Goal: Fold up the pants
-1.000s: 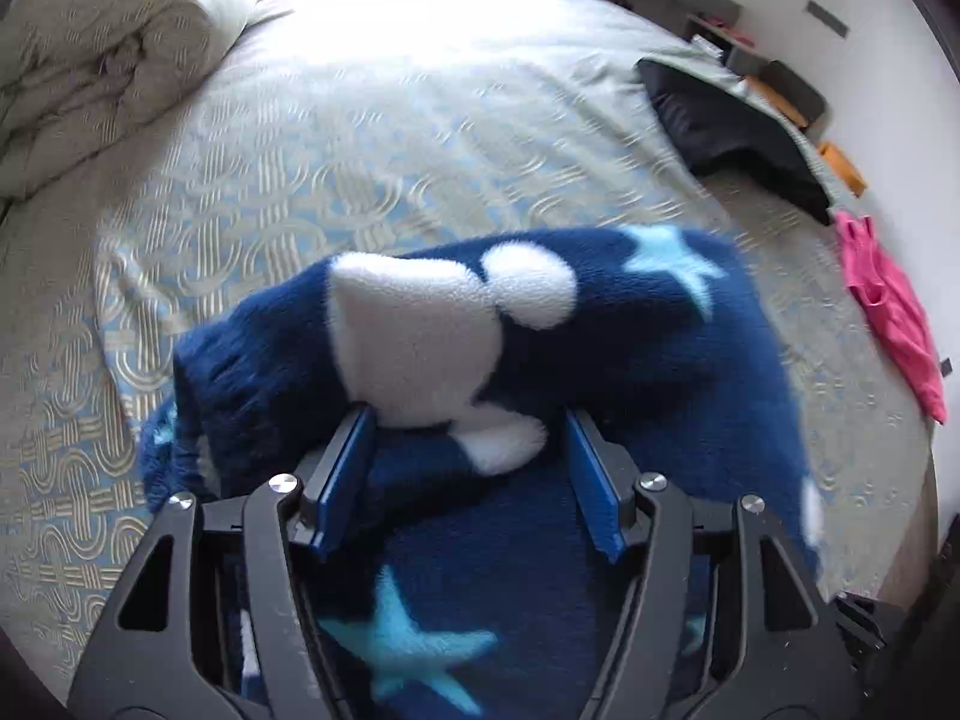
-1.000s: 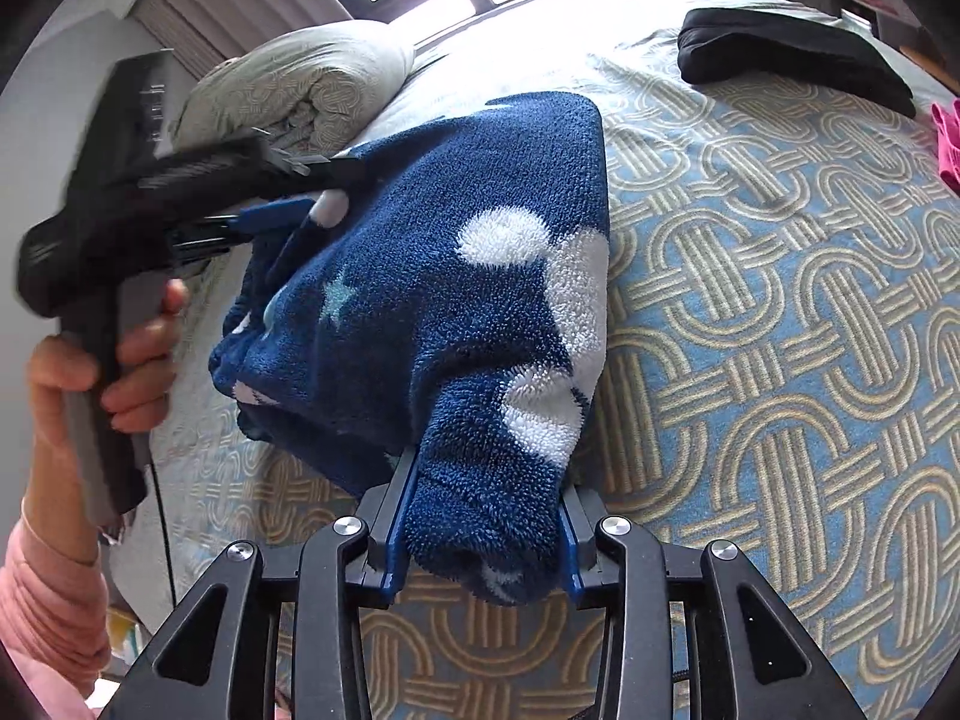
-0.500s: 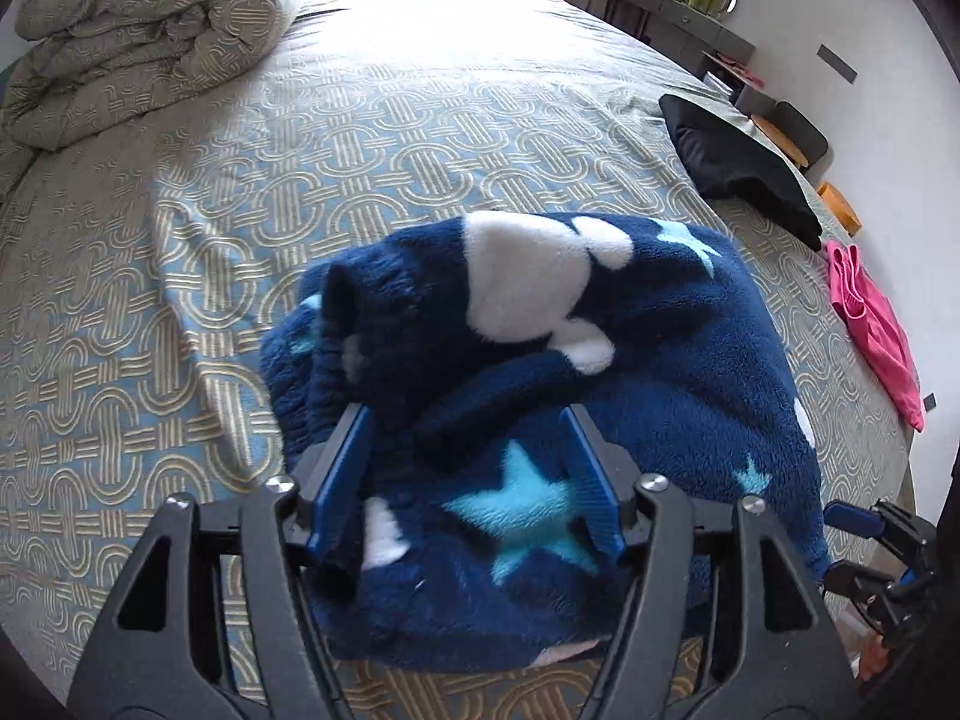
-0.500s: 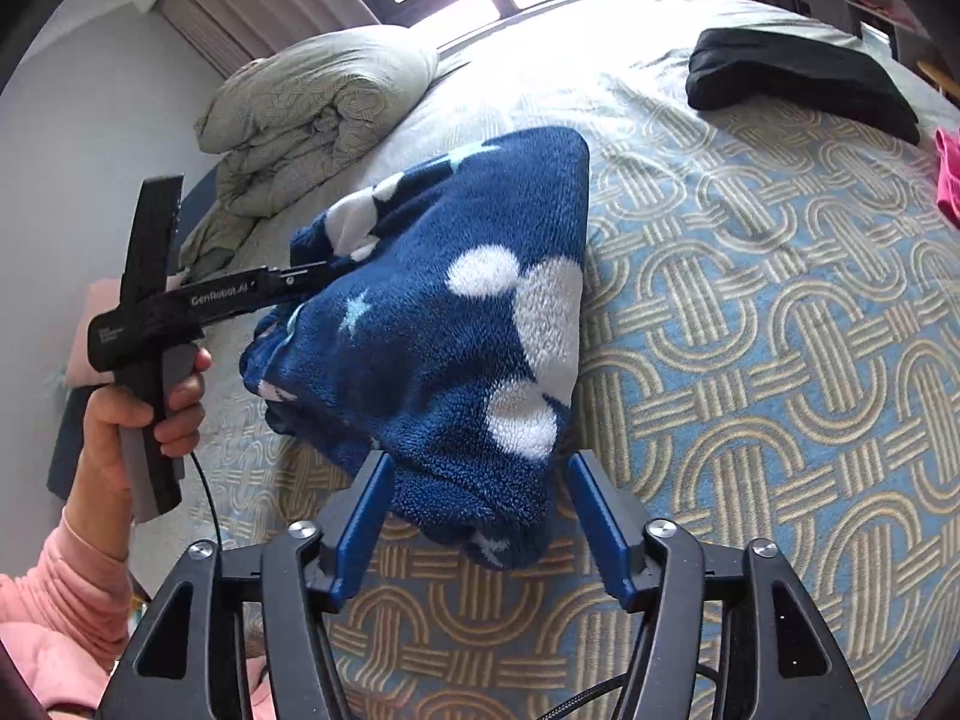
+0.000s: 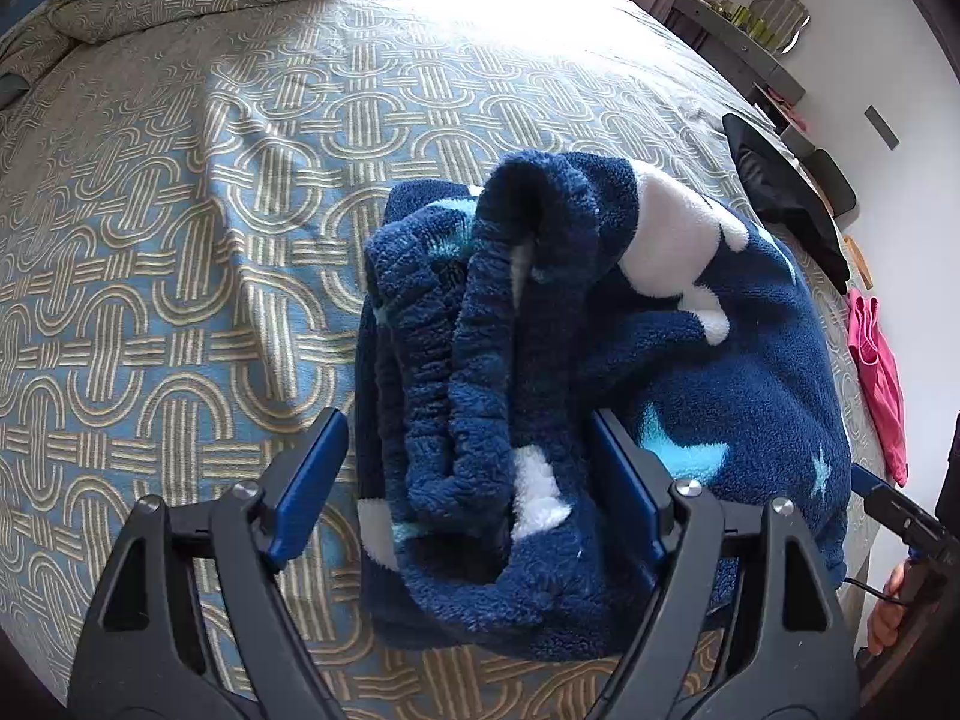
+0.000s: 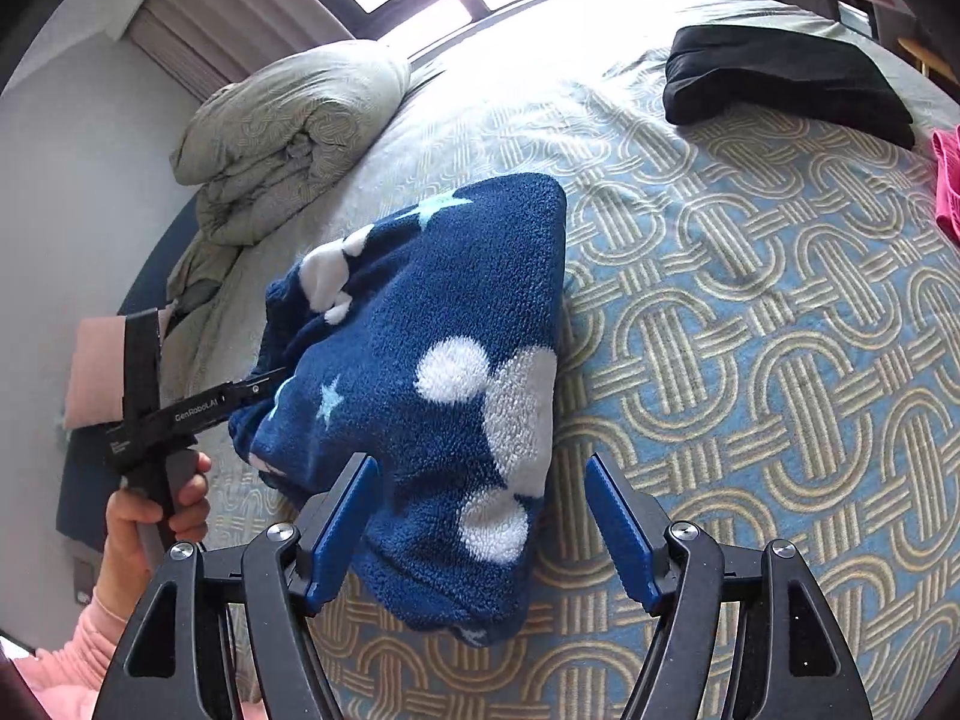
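Observation:
The pants [image 5: 600, 360] are dark blue fleece with white blobs and pale blue stars. They lie folded in a thick bundle on the patterned bedspread [image 5: 180, 240]. My left gripper [image 5: 474, 468] is open, its blue fingers either side of the bundle's waistband end. My right gripper [image 6: 480, 516] is open, its fingers either side of the other end of the pants [image 6: 432, 372], not pinching it. The left gripper also shows in the right wrist view [image 6: 264, 387], at the bundle's far side.
A rolled duvet [image 6: 288, 126] lies at the head of the bed. A folded black garment [image 6: 780, 84] and a pink garment [image 5: 876, 360] lie near the far edge. A shelf and wall [image 5: 750, 48] stand beyond the bed.
Both grippers opened and let go of the pants, which dropped onto the bed as a folded bundle. Both grippers drew back a little.

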`<move>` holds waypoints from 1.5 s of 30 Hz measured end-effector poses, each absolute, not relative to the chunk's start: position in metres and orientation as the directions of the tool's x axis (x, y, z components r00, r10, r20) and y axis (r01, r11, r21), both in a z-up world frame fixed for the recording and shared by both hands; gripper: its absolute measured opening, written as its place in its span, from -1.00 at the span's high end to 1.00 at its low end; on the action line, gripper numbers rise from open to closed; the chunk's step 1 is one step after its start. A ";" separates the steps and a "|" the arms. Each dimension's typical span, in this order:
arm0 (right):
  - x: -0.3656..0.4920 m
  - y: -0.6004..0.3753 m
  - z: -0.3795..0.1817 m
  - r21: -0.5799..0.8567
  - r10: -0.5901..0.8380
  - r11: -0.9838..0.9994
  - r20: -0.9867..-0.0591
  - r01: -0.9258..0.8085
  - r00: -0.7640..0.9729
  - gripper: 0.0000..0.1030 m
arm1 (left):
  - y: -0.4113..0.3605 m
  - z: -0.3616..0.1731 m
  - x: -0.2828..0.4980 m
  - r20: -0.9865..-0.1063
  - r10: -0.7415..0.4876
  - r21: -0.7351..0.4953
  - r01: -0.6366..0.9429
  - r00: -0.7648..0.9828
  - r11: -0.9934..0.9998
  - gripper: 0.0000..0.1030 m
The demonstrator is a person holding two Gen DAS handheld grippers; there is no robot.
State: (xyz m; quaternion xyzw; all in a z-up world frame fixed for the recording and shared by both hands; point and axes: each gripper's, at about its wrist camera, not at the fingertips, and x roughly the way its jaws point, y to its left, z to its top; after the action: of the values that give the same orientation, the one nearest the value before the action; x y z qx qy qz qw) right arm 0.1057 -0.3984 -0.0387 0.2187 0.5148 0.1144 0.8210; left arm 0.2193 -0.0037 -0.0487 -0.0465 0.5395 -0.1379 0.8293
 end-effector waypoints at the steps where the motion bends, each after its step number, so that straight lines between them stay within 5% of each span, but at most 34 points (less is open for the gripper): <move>1: 0.110 -0.398 -0.039 0.479 0.414 0.877 -0.798 0.043 0.437 -0.41 | -0.003 -0.050 0.220 -0.883 -0.281 -0.228 0.179 0.377 0.957 -0.61; 10: 0.145 -0.388 -0.049 0.455 0.403 0.889 -0.829 0.051 0.387 -0.41 | 0.002 -0.061 0.224 -0.880 -0.321 -0.268 0.191 0.351 0.944 -0.77; 26: 0.177 -0.385 -0.084 0.579 0.523 0.806 -0.793 0.121 0.312 -0.53 | 0.025 -0.100 0.240 -0.831 -0.522 -0.511 0.108 0.191 0.853 -0.93; 45: 0.190 -0.374 -0.103 0.619 0.560 0.769 -0.774 0.163 0.296 -0.72 | 0.025 -0.109 0.252 -0.803 -0.571 -0.552 0.146 0.172 0.821 -1.00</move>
State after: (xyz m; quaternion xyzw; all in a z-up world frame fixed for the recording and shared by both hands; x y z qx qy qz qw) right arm 0.1902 -0.3743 -0.1034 0.3127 0.5779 0.1339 0.7418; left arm 0.2520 0.0249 -0.1086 -0.1778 0.5966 -0.2408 0.7446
